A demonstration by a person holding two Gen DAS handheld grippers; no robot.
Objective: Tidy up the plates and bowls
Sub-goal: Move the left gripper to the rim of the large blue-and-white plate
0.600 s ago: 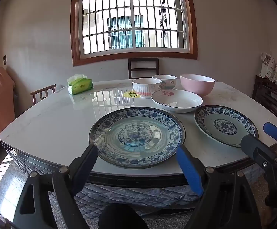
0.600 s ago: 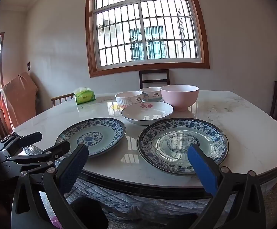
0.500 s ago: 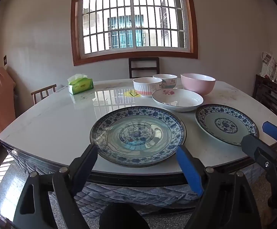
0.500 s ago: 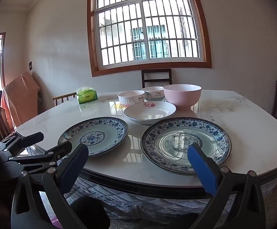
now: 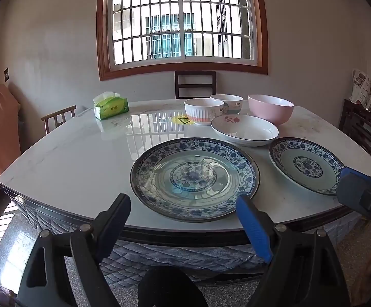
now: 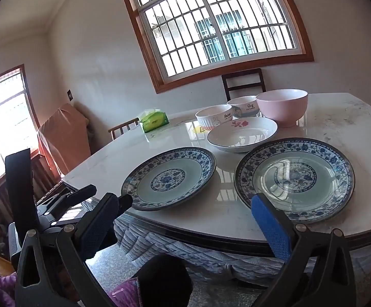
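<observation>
Two blue-and-white plates lie side by side at the table's near edge, the left plate [image 5: 195, 179] [image 6: 170, 177] and the right plate [image 5: 306, 165] [image 6: 294, 176]. Behind them sits a white shallow dish [image 5: 245, 130] [image 6: 241, 134] with a red flower. Further back stand a striped rabbit bowl [image 5: 203, 111], a "Dog" bowl [image 5: 227, 103] and a pink bowl [image 5: 271, 108] [image 6: 282, 106]. My left gripper [image 5: 182, 204] hangs open just short of the left plate. My right gripper [image 6: 184, 199] is open before the table edge, its blue pad over the right plate's near rim. Neither holds anything.
A green tissue pack [image 5: 111, 105] lies at the back left of the white marble table [image 5: 83, 158]. Wooden chairs stand behind the table [image 5: 195, 83] and at its left [image 5: 58, 117]. A dark cabinet [image 5: 364, 128] is at the right, and a quilted cover hangs below the tabletop.
The right wrist view has tilted, so the window and table now slant, and the right gripper has shifted a little. The left gripper has hardly moved. No dish has moved.
</observation>
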